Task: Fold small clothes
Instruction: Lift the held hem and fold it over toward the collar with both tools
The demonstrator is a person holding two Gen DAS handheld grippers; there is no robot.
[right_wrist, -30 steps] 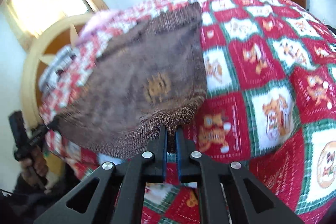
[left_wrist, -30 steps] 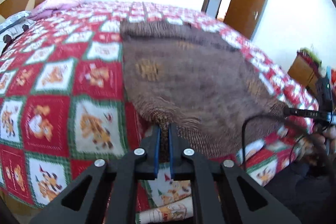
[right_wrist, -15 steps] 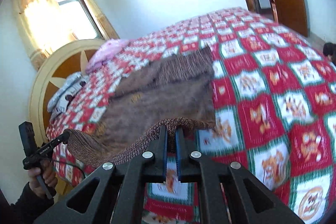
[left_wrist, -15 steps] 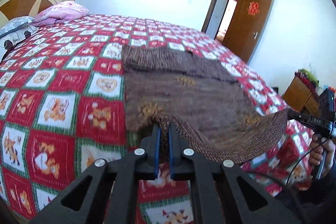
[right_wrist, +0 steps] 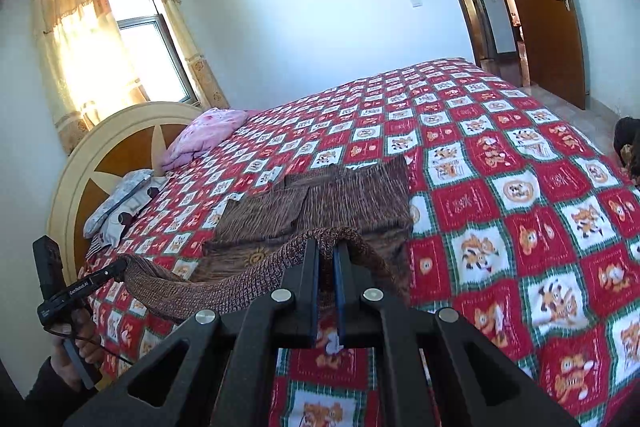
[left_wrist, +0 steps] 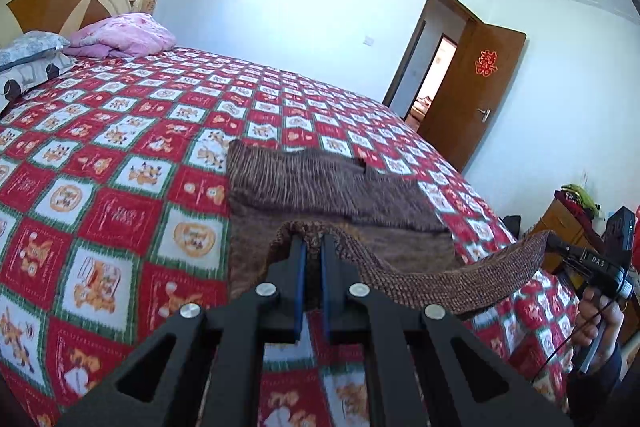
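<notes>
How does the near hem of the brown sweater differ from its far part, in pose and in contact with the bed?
The near hem hangs lifted above the bedspread, stretched between the left gripper and the right gripper; the far part lies flat on the bedspread. The near hem sags in a curve; the far part looks folded, with straight edges. Both are the same brown knit.

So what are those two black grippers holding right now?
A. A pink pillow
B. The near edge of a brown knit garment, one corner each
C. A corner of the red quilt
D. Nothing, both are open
B: the left gripper and right gripper are each shut on a corner of the brown garment, its hem hanging lifted between them above the quilt.
</notes>
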